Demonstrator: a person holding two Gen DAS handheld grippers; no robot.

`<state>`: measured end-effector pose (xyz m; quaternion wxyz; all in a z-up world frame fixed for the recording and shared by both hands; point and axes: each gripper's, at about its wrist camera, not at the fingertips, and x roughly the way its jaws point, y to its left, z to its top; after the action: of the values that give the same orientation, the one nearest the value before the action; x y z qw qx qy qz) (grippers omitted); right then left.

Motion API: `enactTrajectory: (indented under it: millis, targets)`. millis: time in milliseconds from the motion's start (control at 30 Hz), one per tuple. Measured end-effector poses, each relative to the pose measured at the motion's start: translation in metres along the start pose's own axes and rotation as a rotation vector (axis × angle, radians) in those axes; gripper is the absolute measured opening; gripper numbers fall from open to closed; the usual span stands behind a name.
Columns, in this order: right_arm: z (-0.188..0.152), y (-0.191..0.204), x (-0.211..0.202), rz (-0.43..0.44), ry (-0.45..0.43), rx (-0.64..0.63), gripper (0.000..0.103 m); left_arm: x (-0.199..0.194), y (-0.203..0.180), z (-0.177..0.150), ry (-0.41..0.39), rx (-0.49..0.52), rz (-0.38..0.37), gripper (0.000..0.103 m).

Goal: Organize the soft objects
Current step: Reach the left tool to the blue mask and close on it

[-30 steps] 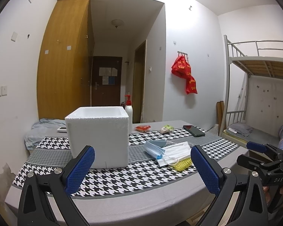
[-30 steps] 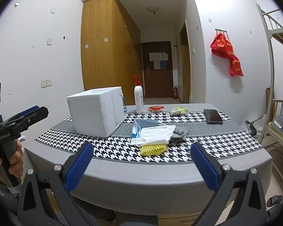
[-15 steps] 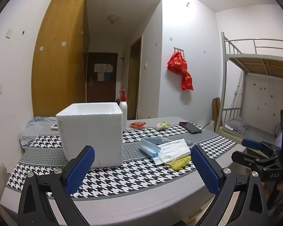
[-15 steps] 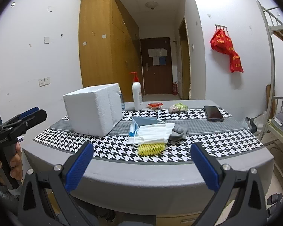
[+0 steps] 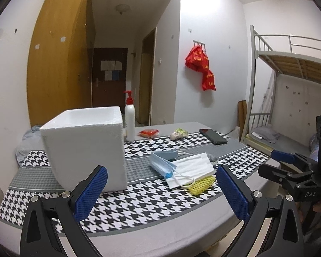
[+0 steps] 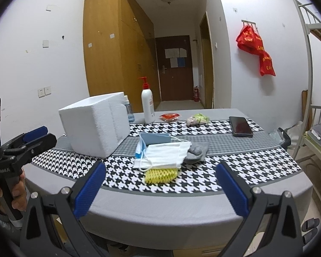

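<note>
Both tools, left tool [image 5: 161, 189] and right tool [image 6: 160, 187], hung spread wide, gripping nothing. The masks [image 6: 163, 153] sat mid-tabletop [image 6: 182, 212], mostly hiding a yellow mesh thing [image 6: 160, 175] and grey cloth [image 6: 195, 151]; foam box [image 6: 95, 123] at 10 o'clock.

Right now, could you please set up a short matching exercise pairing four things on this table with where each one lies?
Things:
1. yellow foam net
2. grey sock
3. dark phone
4. pump bottle

Places:
A. far right part of the table, lying flat by itself
B. upright behind the white foam box
C. sticking out from under the near edge of the white face mask
D. tucked at the right side of the mask pile

Pairs: 1-C, 2-D, 3-A, 4-B
</note>
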<state>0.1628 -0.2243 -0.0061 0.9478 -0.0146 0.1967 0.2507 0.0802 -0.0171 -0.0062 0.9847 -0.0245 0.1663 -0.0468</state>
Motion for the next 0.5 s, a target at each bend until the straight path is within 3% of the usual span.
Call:
enactTrajectory:
  millis: [500]
  targets:
    - [0.027, -0.027, 0.029, -0.019, 0.015, -0.013, 0.103, 0.05, -0.014, 0.021, 0.062, 0.032, 0.008, 0.102]
